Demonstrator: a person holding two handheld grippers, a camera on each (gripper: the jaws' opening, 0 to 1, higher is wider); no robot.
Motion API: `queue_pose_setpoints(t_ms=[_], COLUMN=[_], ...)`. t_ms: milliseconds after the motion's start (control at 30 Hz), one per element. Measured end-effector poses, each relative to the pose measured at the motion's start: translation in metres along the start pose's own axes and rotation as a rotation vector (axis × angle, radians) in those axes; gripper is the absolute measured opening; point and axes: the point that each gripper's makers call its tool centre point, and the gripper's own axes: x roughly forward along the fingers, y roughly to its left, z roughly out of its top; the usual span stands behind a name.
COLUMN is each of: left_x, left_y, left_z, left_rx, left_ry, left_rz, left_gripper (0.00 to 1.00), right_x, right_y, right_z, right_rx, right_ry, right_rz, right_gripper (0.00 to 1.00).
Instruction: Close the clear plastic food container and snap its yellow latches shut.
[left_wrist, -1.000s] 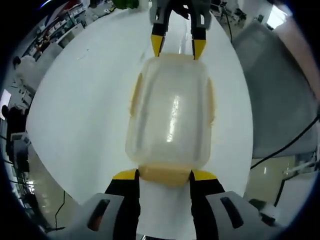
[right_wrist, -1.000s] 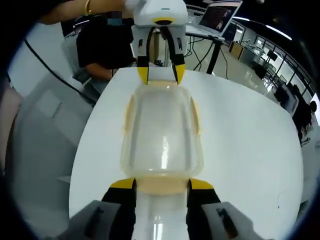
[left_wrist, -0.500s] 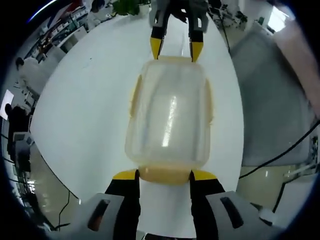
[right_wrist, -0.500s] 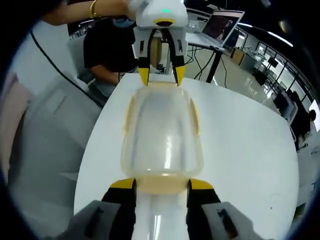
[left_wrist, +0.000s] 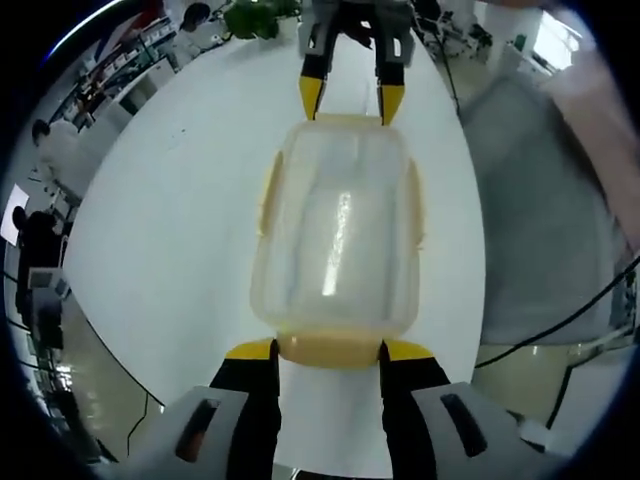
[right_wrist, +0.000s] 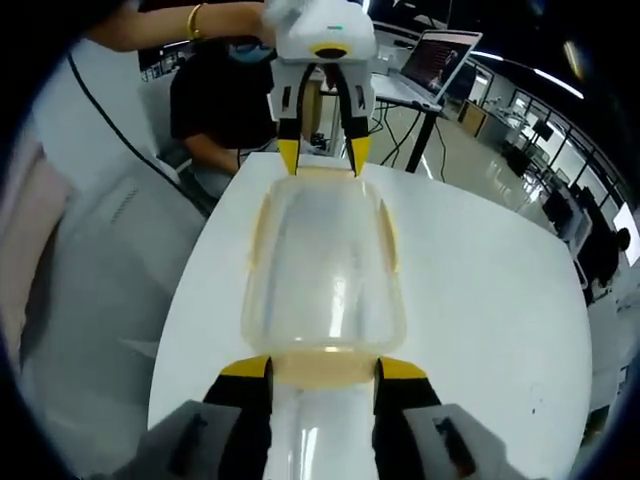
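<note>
Two spread tongs, left (left_wrist: 328, 348) and right (right_wrist: 324, 366), bracket a rounded, clear plastic container's (left_wrist: 338, 232) yellow end latches.

Both views look down close along the clear container (left_wrist: 338, 230) (right_wrist: 325, 270) from opposite short ends, facing each other; they share it and the white worktop (left_wrist: 180, 220) (right_wrist: 480, 290).
</note>
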Motion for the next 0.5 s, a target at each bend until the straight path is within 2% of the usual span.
queue_pose_setpoints(t_ms=[267,500], left_x=[0.004,0.013], left_y=[0.001,0.000], left_z=[0.018,0.042], left_rx=[0.004,0.008], left_ry=[-0.008,-0.034], left_rz=[-0.010,-0.025], left_gripper=[0.37,0.37], right_x=[-0.011,-0.026], right_y=[-0.002,-0.004], right_z=[-0.015,-0.035], right_rx=[0.001,0.012], right_ry=[0.004,0.020], right_rz=[0.002,0.007], right_gripper=[0.37,0.37])
